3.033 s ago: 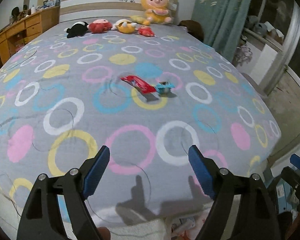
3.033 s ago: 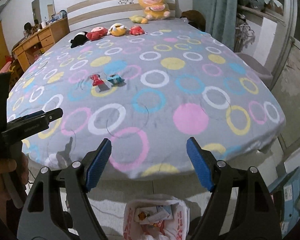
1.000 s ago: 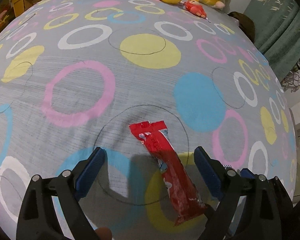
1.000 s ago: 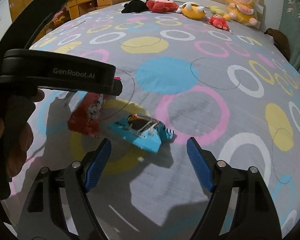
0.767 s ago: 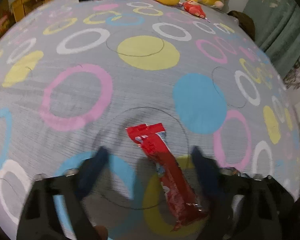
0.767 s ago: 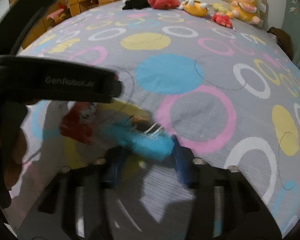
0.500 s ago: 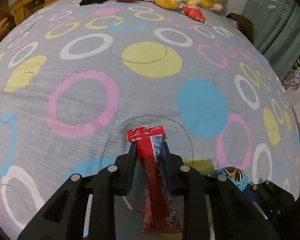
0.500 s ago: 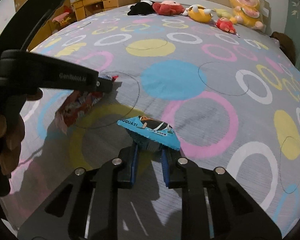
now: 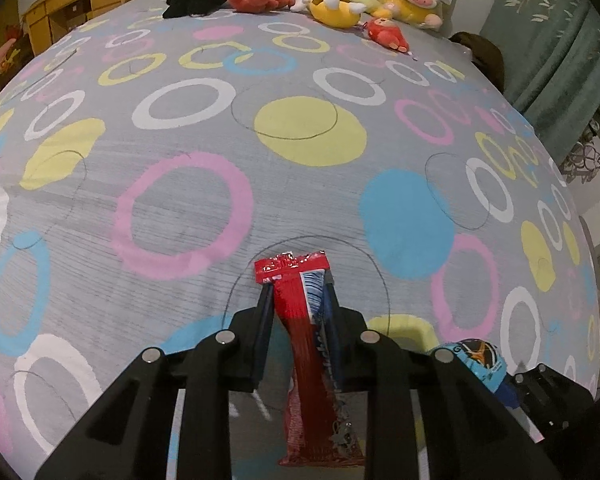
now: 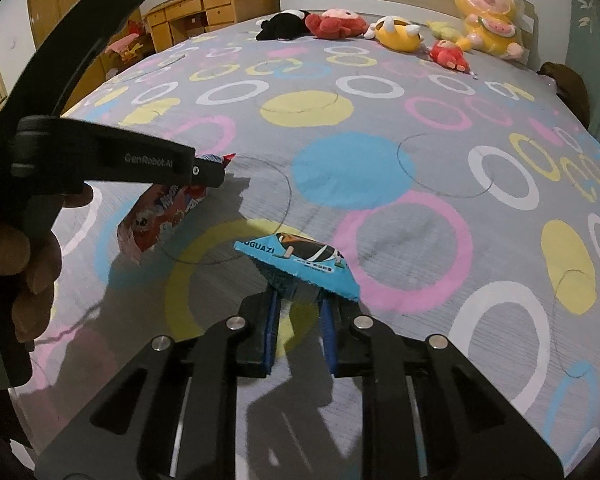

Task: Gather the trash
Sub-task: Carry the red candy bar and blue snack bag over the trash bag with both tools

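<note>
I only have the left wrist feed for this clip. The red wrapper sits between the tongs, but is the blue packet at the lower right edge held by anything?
Observer: Yes. In the right wrist view the right tongs are shut on the blue packet, gripping it from beneath.
Operator: Is the red wrapper off the bed?
Observer: It looks so; from the side the red wrapper hangs below the left tongs, with its shadow apart on the bedspread.
Operator: Any print on it?
Observer: A cartoon face and white letters show on its broad side; I cannot read them.
</note>
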### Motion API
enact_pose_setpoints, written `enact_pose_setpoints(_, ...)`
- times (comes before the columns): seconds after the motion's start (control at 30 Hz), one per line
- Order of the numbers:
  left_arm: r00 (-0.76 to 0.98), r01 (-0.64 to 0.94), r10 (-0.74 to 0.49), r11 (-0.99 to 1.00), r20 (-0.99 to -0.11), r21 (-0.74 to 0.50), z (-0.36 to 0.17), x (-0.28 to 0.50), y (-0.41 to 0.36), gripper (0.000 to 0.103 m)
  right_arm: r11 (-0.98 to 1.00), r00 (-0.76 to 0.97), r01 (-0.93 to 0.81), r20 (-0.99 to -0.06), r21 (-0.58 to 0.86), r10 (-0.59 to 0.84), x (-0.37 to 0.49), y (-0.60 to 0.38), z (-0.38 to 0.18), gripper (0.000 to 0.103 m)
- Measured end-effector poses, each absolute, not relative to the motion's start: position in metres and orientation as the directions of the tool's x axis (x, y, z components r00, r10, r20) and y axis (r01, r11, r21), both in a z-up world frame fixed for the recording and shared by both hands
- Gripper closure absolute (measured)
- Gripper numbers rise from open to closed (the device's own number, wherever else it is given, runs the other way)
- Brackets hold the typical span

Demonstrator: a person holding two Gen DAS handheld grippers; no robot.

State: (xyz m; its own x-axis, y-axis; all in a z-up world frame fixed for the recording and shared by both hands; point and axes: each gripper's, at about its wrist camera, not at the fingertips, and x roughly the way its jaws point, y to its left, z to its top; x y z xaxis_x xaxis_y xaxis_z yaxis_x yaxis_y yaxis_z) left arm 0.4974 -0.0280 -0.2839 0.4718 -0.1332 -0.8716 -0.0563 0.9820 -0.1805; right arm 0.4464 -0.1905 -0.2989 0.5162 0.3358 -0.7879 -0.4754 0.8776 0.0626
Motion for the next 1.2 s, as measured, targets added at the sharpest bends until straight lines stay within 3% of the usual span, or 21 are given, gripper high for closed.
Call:
enact_pose_setpoints(0.97, 0.545, 0.119, -0.184, 0.983, -0.818, -0.142, -0.225, 0.417, -0.029, 0.078, 0.922, 0.615, -0.385, -0.732, 0.047, 0.294, 0.343, -0.203, -0.211, 0.085)
enact_pose_setpoints(1.2, 0.532, 0.132, -0.224, 0.975, -0.816, -0.181, -0.218, 0.389, -0.023, 0.078, 0.937, 0.635, -0.348, -0.725, 0.040, 0.267, 0.308, -0.203, -0.193, 0.085)
